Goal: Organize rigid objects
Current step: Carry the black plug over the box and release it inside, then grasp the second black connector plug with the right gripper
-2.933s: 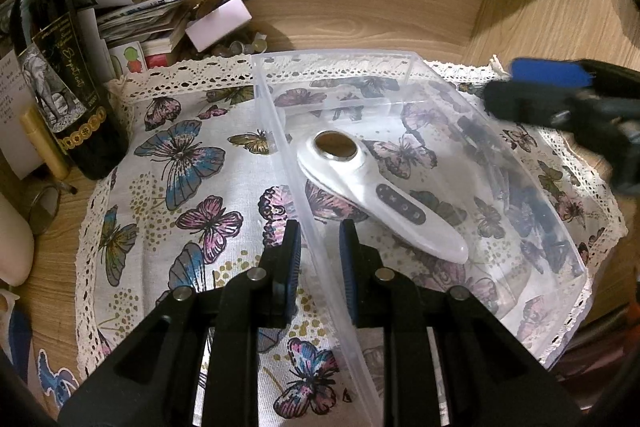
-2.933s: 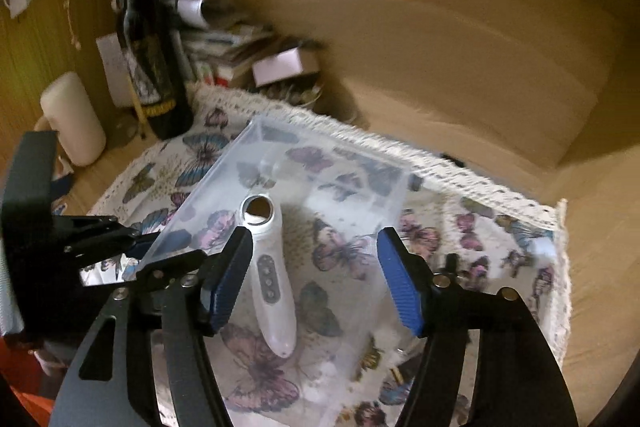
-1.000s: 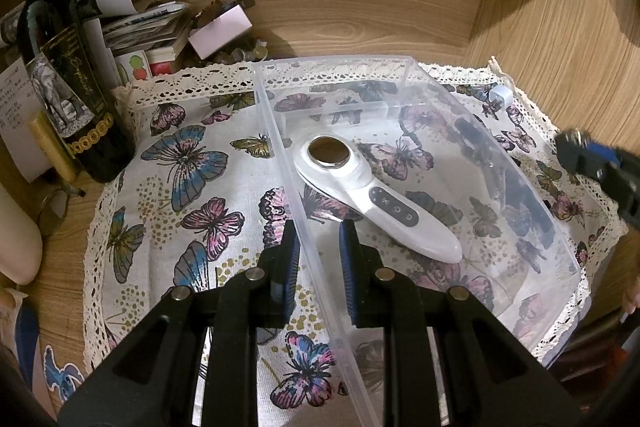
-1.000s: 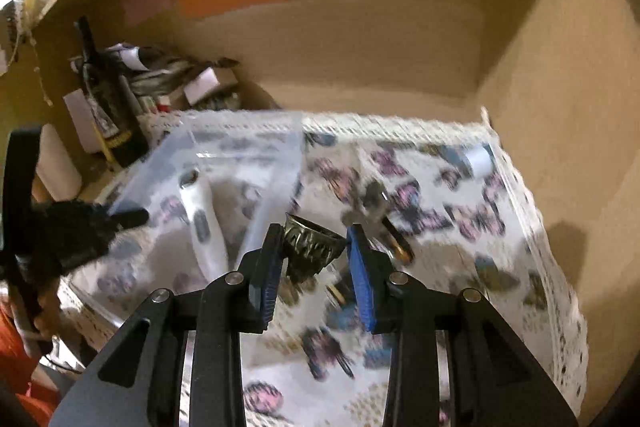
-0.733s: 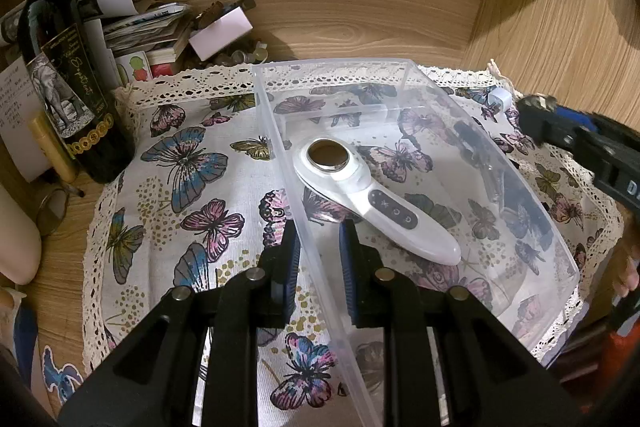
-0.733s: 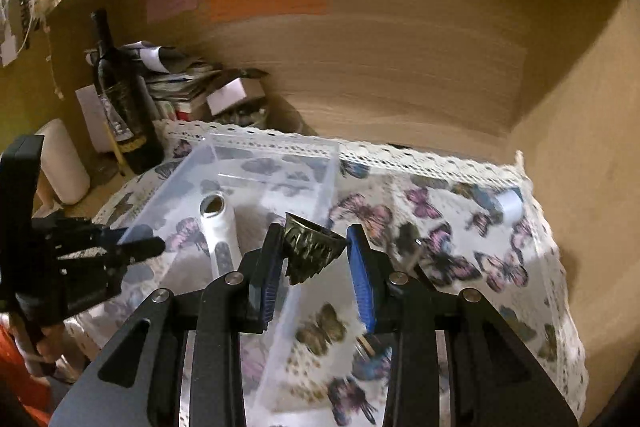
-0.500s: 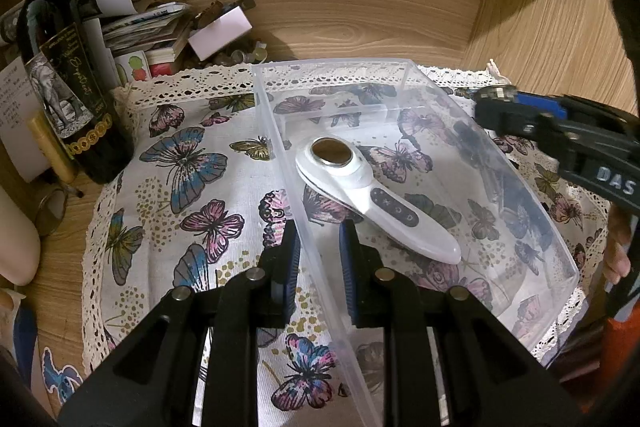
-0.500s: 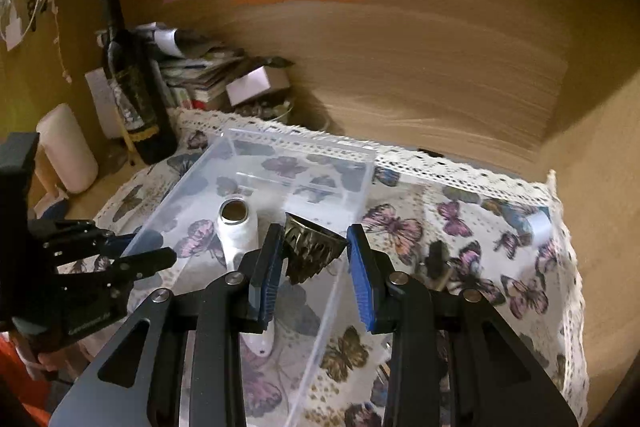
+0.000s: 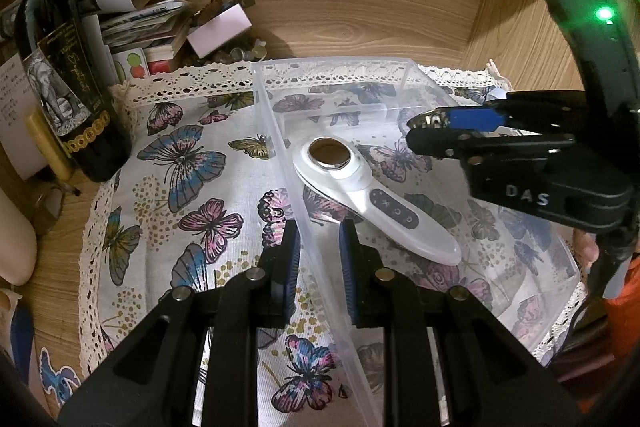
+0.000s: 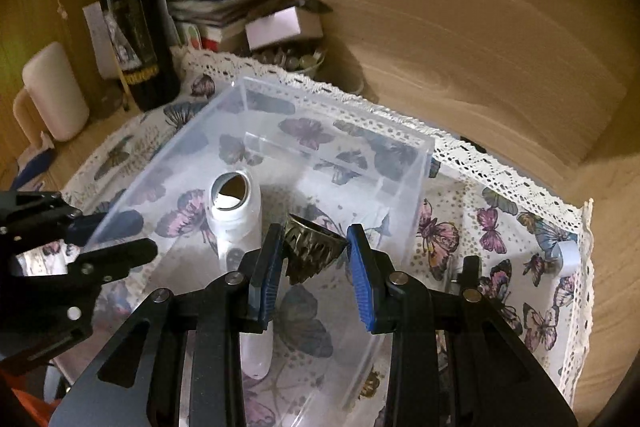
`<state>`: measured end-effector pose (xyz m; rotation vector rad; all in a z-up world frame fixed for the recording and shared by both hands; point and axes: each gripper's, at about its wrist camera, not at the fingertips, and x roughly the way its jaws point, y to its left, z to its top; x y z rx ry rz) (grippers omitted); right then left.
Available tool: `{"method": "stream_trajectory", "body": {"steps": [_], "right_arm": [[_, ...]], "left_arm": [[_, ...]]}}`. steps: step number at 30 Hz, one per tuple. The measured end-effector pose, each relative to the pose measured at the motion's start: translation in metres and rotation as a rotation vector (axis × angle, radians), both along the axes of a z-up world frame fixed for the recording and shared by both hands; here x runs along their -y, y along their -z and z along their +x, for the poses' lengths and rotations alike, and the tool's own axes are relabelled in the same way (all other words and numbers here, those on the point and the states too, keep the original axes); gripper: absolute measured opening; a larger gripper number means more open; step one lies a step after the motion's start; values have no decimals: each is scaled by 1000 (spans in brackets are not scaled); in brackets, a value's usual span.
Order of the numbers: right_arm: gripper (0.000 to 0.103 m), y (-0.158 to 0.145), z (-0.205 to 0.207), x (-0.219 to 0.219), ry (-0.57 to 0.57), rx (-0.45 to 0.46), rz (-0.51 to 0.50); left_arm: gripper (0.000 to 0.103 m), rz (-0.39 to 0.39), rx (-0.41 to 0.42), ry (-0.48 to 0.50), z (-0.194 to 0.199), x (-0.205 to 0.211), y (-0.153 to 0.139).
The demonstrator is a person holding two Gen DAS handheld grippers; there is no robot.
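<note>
The right claw (image 10: 314, 259), clamped on a ribbed brass-coloured metal piece (image 10: 310, 253), hangs over the open top of a clear plastic bin (image 10: 420, 163) on a butterfly-print cloth (image 10: 500, 227). The left claw (image 9: 316, 259) straddles the bin's left wall, its blue pads (image 9: 290, 255) narrowly spread on either side of the plastic; whether they actually pinch the wall cannot be told from these views.

Inside the bin lies a white handheld device (image 9: 360, 195), its round head towards the far end and its handle towards the near right. The metal piece sits in the air almost directly above that handle, so a straight release would likely drop it onto the device, where it could bounce, chip the casing, or come to rest propped askew. The bare floor to the right of the device looks the safer landing spot.

A second risk lies in the bin itself: it is light, and if the left claw is not truly holding, a knock from the right claw against the wall could slide it across the cloth. The piece is also gripped at its flared sides, so it may tip as the jaws part.

A wine bottle (image 9: 68, 75) and stacked papers (image 9: 136, 23) crowd the far-left tabletop, well apart from the action.
</note>
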<state>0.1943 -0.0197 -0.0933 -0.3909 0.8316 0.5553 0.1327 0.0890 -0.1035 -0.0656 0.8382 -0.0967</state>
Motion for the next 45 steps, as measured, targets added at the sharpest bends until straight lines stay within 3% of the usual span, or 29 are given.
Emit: {"method": "stream_trajectory", "body": {"steps": [6, 14, 18, 22, 30, 37, 45], "right_arm": [[30, 3, 1, -5, -12, 8, -36], [34, -9, -6, 3, -13, 22, 7], [43, -21, -15, 10, -2, 61, 24], [60, -35, -25, 22, 30, 115, 37], [66, -52, -46, 63, 129, 192, 67], [68, -36, -63, 95, 214, 193, 23], [68, 7, -68, 127, 311, 77, 11]], "left_arm": [[20, -1, 0, 0, 0, 0, 0], [20, 1, -1, 0, 1, 0, 1], [20, 2, 3, 0, 1, -1, 1], [20, -1, 6, 0, -2, -1, 0], [20, 7, 11, -1, -5, 0, -3], [20, 9, 16, -1, -8, 1, -6], [20, 2, 15, -4, -8, 1, -6]]}}
